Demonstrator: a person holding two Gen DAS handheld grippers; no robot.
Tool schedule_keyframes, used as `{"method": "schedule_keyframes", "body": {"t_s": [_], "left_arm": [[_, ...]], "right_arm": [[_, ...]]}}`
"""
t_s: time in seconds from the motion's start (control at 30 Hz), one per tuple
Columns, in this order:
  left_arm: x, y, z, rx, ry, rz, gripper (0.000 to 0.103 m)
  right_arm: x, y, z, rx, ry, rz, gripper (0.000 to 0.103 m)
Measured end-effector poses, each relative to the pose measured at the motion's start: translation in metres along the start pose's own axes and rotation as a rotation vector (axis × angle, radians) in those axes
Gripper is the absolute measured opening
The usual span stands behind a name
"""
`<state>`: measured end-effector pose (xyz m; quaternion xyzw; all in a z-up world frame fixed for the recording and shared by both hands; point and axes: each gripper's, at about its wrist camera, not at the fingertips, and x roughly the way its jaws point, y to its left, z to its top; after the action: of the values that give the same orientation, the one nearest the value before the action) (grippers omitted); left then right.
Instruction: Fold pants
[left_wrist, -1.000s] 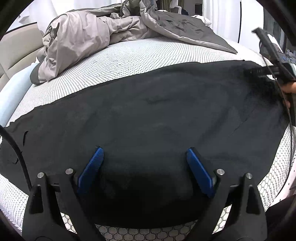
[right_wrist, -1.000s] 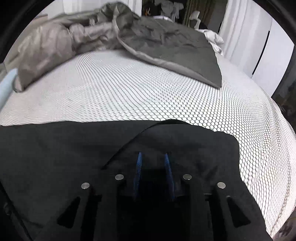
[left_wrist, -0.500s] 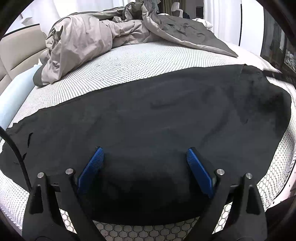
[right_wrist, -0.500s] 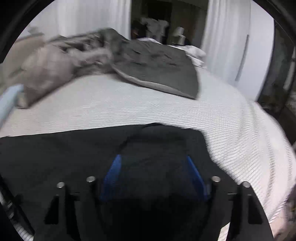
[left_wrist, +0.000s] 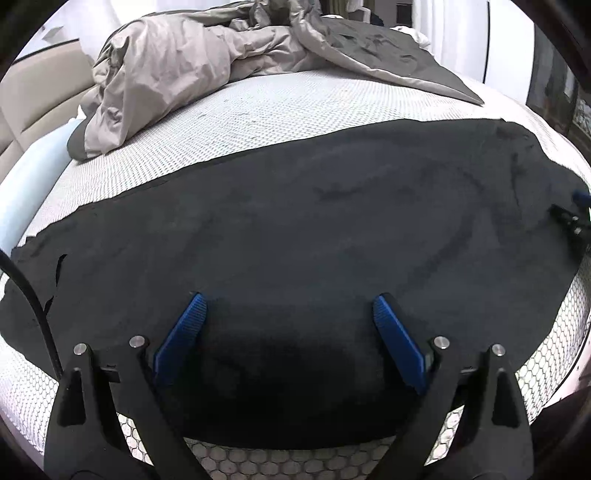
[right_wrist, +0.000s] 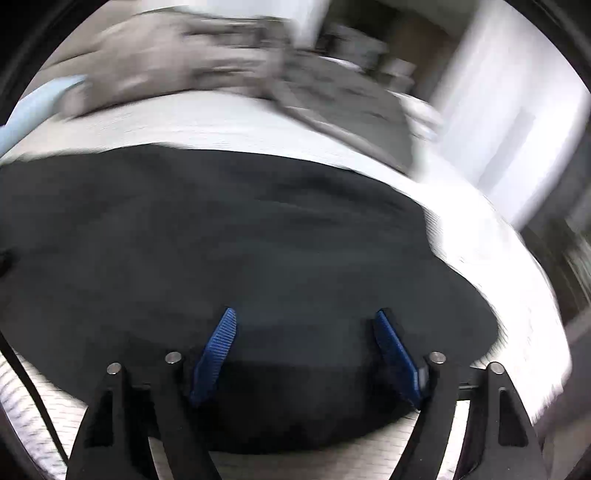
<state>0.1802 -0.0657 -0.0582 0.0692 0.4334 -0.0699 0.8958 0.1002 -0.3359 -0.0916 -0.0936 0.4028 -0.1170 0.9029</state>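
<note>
Black pants lie spread flat across the white mesh mattress, folded lengthwise, running from left to right. My left gripper is open and empty, hovering over the pants' near edge. My right gripper is open and empty over the right end of the pants; its view is motion-blurred. The right gripper's tip also shows at the far right edge of the left wrist view, by the pants' right end.
A rumpled grey duvet is heaped at the back of the bed. A light blue pillow lies at the left. White wardrobe doors stand beyond the bed's right side. The mattress front edge is just below my left gripper.
My right gripper has opened, let go of the pants' right end and pulled back toward the near right edge. The left gripper has stayed open and nearly still.
</note>
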Motion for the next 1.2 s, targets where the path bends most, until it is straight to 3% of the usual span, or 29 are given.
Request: {"method": "schedule_keyframes", "body": {"t_s": [0.2,0.3,0.47,0.7,0.83,0.9,0.97,1.1,1.2], "left_arm": [[-0.008,-0.002,0.003,-0.010,-0.027,-0.010,0.091],[-0.014,-0.006,0.006,-0.006,-0.055,-0.019,0.091],[-0.019,-0.009,0.009,-0.014,-0.076,-0.022,0.091],[-0.025,0.002,0.012,-0.071,-0.093,-0.022,0.091],[-0.032,0.012,0.016,-0.103,-0.114,-0.021,0.091],[-0.034,0.018,0.017,-0.118,-0.120,-0.021,0.091],[-0.036,0.023,0.016,-0.131,-0.123,-0.017,0.091],[-0.041,0.037,0.018,-0.165,-0.130,-0.022,0.091],[-0.044,0.051,0.021,-0.206,-0.140,-0.045,0.091]], "right_arm": [[-0.015,-0.084,-0.023,0.444,-0.049,0.203,0.080],[-0.006,-0.110,-0.039,0.601,-0.004,0.302,0.080],[0.015,-0.121,-0.045,0.678,0.054,0.402,0.079],[0.034,-0.150,-0.050,0.889,-0.006,0.524,0.080],[0.047,-0.148,-0.033,0.908,-0.047,0.551,0.073],[0.049,-0.144,-0.023,0.889,-0.049,0.529,0.037],[0.048,-0.140,-0.016,0.872,-0.067,0.529,0.022],[0.007,-0.118,0.006,0.698,-0.152,0.458,0.018],[-0.029,-0.091,0.027,0.569,-0.233,0.504,0.018]]}}
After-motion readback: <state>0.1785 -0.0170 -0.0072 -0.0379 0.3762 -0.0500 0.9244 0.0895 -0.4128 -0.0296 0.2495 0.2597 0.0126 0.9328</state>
